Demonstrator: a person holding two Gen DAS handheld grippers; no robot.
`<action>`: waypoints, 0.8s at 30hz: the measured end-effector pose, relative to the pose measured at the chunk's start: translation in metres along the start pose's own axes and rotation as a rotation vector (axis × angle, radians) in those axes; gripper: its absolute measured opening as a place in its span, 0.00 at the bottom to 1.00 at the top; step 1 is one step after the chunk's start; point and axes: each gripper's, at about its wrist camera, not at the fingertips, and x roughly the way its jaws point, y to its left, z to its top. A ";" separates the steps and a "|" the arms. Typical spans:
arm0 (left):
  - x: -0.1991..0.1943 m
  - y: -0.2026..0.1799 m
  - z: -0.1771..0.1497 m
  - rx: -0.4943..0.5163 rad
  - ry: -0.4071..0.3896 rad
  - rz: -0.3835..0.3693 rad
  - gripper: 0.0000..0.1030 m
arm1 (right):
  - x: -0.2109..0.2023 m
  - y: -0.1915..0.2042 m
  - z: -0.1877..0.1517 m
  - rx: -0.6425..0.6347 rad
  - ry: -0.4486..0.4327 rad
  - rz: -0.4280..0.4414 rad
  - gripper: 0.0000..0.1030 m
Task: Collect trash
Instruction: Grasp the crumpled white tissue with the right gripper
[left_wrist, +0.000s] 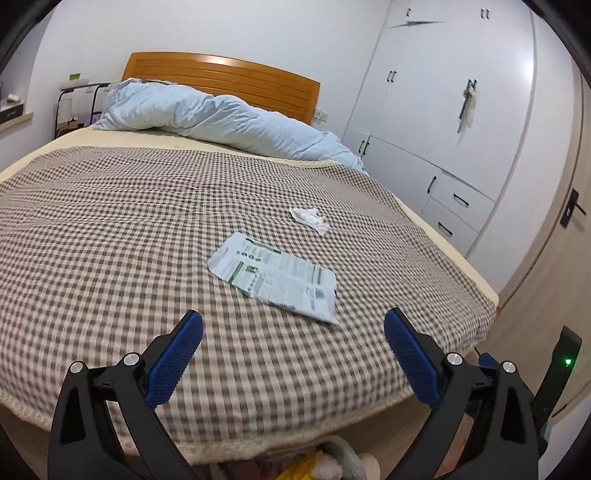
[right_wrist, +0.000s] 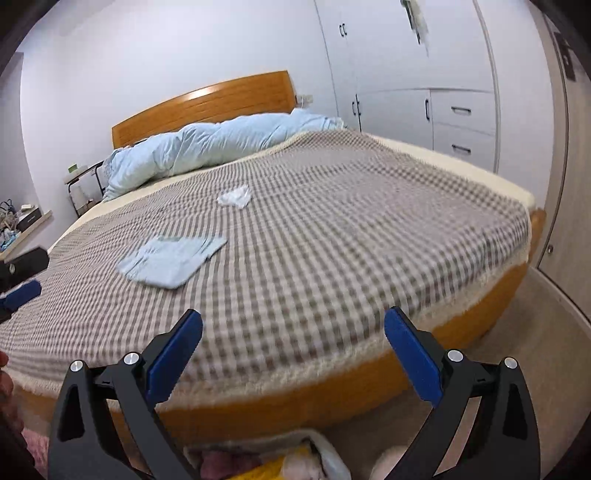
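The bed (left_wrist: 110, 229) fills most of both frames under a brown-and-white checked cover, with a light blue quilt (left_wrist: 207, 114) bunched at the wooden headboard (left_wrist: 229, 79) in the upper part. A flat printed wrapper (left_wrist: 275, 278) lies right of centre, a crumpled white tissue (left_wrist: 309, 218) near it, further up. At the bottom edge, the left gripper (left_wrist: 293, 334) and right gripper (right_wrist: 293, 334) hover with fingers wide apart, holding nothing.

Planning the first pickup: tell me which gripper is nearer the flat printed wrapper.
Left. The left gripper hangs open just short of the printed wrapper; the right gripper sits farther off, toward the bed's corner.
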 end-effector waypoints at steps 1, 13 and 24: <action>0.004 0.002 0.003 -0.006 -0.002 -0.003 0.92 | 0.004 0.001 0.006 -0.005 -0.012 -0.007 0.92; 0.061 -0.002 0.046 0.028 -0.033 -0.029 0.93 | 0.058 0.024 0.065 -0.044 -0.083 -0.017 0.92; 0.118 0.020 0.093 -0.031 -0.029 -0.036 0.93 | 0.117 0.058 0.113 -0.087 -0.125 0.027 0.92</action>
